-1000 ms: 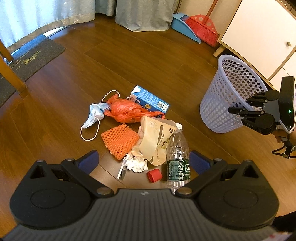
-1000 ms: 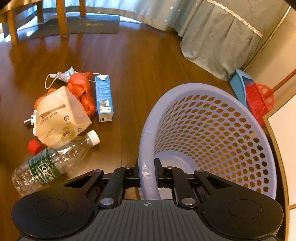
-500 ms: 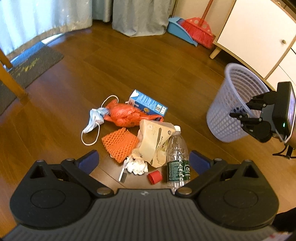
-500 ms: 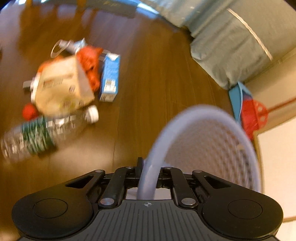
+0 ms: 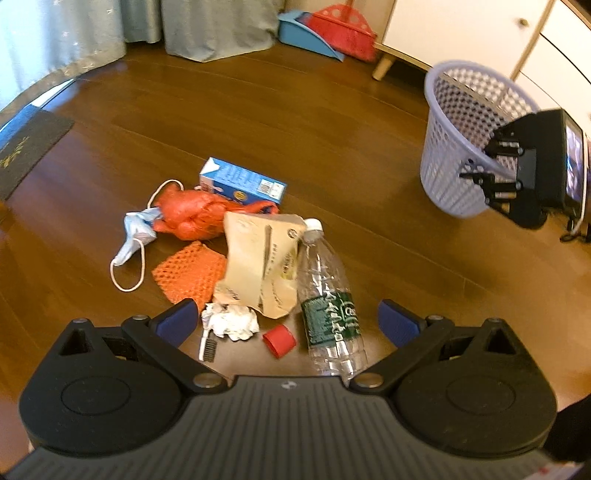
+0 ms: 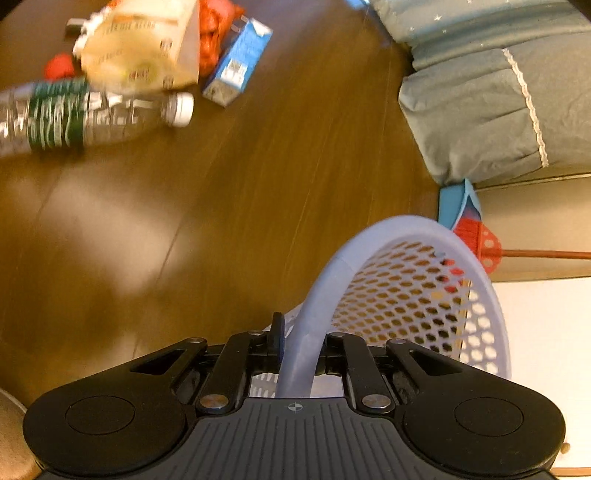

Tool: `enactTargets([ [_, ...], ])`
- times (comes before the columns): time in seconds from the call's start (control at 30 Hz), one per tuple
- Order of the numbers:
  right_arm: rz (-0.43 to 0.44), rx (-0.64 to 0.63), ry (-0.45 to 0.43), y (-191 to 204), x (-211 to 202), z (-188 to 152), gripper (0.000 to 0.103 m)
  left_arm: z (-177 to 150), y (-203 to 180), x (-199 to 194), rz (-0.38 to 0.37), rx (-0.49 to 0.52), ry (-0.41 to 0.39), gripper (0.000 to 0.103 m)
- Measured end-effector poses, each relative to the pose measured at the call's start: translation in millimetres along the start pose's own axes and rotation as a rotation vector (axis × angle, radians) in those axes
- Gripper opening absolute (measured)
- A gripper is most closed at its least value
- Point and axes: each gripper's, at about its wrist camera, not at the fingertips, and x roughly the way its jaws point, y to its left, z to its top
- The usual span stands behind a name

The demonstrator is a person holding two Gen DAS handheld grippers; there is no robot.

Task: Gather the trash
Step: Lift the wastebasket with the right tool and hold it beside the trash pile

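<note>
Trash lies in a heap on the wooden floor: a clear plastic bottle [image 5: 330,295], a tan paper bag [image 5: 258,264], a blue carton [image 5: 242,184], an orange plastic bag [image 5: 192,214], an orange foam net [image 5: 190,273], a face mask [image 5: 135,232], a crumpled tissue [image 5: 234,321] and a red cap [image 5: 279,339]. My left gripper [image 5: 286,323] hangs open above the near side of the heap. My right gripper [image 6: 297,345] is shut on the rim of the lilac mesh basket [image 6: 410,295], which is lifted and tilted; the left wrist view shows the basket [image 5: 465,136] at the right.
A blue dustpan [image 5: 306,33] and red broom [image 5: 343,26] lean by the far wall next to grey curtains [image 5: 218,26]. White cabinets [image 5: 461,29] stand behind the basket. A dark doormat [image 5: 22,151] lies at the far left.
The right gripper has raised the basket off the floor and swung it upright, away from the heap. The left gripper has moved slightly closer over the trash.
</note>
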Motion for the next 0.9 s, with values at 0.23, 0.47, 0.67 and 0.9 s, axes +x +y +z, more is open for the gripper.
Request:
enactTargets([
  [0.23, 0.008, -0.078, -0.012, 24.4, 8.0, -5.7, 0.008, -18.3, -4.9, 16.3, -0.009, -0.014, -0.013, 0.101],
  [0.47, 0.002, -0.087, -0.07, 41.7, 18.1, 14.3, 0.002, -31.2, -8.9, 32.5, 0.0, -0.029, -0.046, 0.098],
  [0.67, -0.005, -0.105, -0.112, 64.0, 25.0, 20.3, 0.002, -41.4, -15.0, 46.8, 0.008, -0.015, -0.071, 0.093],
  [0.9, -0.029, -0.029, -0.12, 65.9, 29.0, 28.5, 0.0, -50.0, -20.6, 67.5, 0.008, -0.028, -0.074, 0.09],
])
